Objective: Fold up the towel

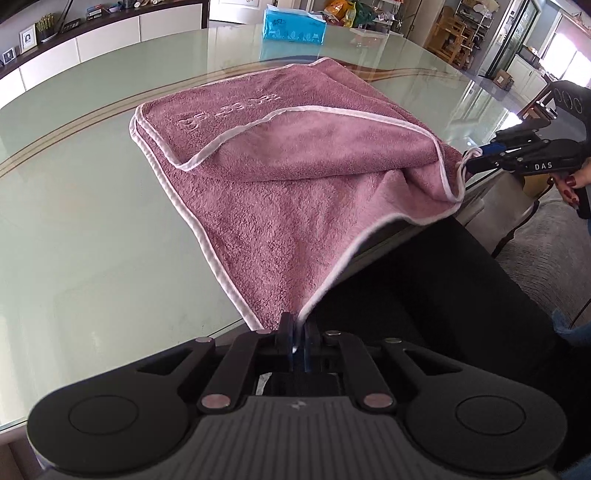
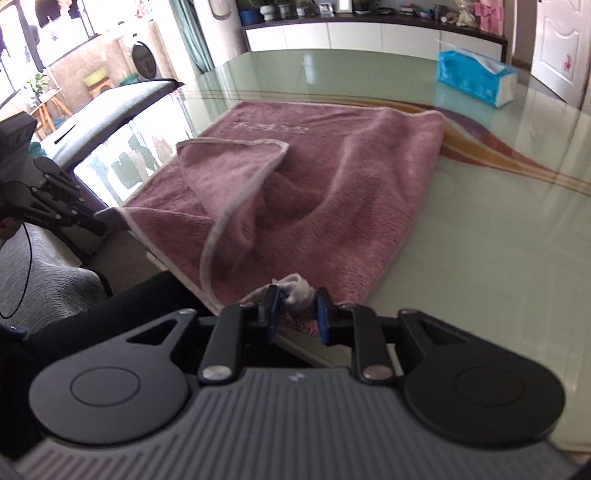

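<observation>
While both tools grip it, the mauve towel (image 1: 280,192) lies on the glass table (image 1: 74,221), its near edge drawn past the table rim. Left tool (image 1: 298,325): fingers pressed together on a white-piped corner. Right tool (image 2: 297,299): blue pads clamped on a bunched corner with its hanging loop. Material: plush, soft, light, limp (likely to sag between holds and slide easily on glass). One loose flap already lies turned over the middle. Best holds: piped corners. Nearby: blue tissue pack (image 1: 293,26), well apart at the far side; nothing stands in the way.
</observation>
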Motion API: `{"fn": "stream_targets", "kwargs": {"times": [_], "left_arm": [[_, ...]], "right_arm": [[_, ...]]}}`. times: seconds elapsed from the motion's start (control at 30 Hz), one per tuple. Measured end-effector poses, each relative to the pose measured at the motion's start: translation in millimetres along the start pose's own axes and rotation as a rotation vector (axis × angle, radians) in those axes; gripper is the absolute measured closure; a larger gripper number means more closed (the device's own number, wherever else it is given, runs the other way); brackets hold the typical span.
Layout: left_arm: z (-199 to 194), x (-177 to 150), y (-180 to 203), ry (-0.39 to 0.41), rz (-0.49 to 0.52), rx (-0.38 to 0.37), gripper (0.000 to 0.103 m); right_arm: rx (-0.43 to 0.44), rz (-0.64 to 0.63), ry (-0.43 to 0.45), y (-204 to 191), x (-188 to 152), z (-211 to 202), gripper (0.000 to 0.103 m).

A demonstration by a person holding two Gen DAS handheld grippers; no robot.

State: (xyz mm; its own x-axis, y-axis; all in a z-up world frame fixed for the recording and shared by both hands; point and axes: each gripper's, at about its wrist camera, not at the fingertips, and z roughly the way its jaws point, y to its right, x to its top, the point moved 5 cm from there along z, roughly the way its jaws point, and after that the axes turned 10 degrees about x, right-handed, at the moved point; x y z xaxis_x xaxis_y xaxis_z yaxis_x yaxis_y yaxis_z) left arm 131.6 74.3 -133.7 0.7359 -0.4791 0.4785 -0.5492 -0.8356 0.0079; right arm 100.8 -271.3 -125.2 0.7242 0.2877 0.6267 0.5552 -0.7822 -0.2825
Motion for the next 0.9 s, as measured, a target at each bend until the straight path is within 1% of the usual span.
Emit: {"fn": "stream_targets", "kwargs": {"times": [0.03,0.1,0.13,0.17,0.23,0.33,0.43,0.5,0.57,0.63,0.73,0.83,0.9], "left_arm": [[-1,0,0,-0.002,0.004,0.003,0.095],[-2,-1,-1,-0.006,0.013,0.01,0.091],[-2,-2,-1,-0.008,0.018,0.013,0.089],[-3,-2,-3,-0.01,0.02,0.019,0.085],[-8,-1,-8,-0.006,0.02,0.033,0.083],[-16,2,-17,0.008,0.019,0.056,0.083],[-21,14,-25,0.045,0.014,0.086,0.083],[-20,27,-32,0.079,-0.002,0.107,0.08],[-12,41,-40,0.098,-0.019,0.112,0.08],[0,54,-45,0.101,-0.033,0.105,0.08],[18,67,-48,0.091,-0.034,0.092,0.08],[32,75,-46,0.075,-0.024,0.082,0.08],[40,76,-45,0.062,-0.019,0.076,0.08]], "right_arm": [[-0.006,-0.004,-0.007,2,0,-3,0.077],[-0.013,-0.012,0.021,3,6,-14,0.069],[-0.005,-0.007,0.047,4,11,-19,0.065],[0.006,0.0,0.069,4,16,-23,0.063],[0.038,0.008,0.142,3,37,-31,0.056],[0.069,-0.007,0.186,-4,66,-24,0.055],[0.091,-0.006,0.17,-10,97,7,0.055],[0.106,0.0,0.139,-11,114,36,0.055],[0.126,0.039,0.097,-7,128,67,0.055],[0.143,0.083,0.056,0,139,97,0.055],[0.158,0.133,0.0,11,149,127,0.055],[0.16,0.157,-0.053,22,153,146,0.055],[0.185,0.167,-0.073,24,153,152,0.056]]}}
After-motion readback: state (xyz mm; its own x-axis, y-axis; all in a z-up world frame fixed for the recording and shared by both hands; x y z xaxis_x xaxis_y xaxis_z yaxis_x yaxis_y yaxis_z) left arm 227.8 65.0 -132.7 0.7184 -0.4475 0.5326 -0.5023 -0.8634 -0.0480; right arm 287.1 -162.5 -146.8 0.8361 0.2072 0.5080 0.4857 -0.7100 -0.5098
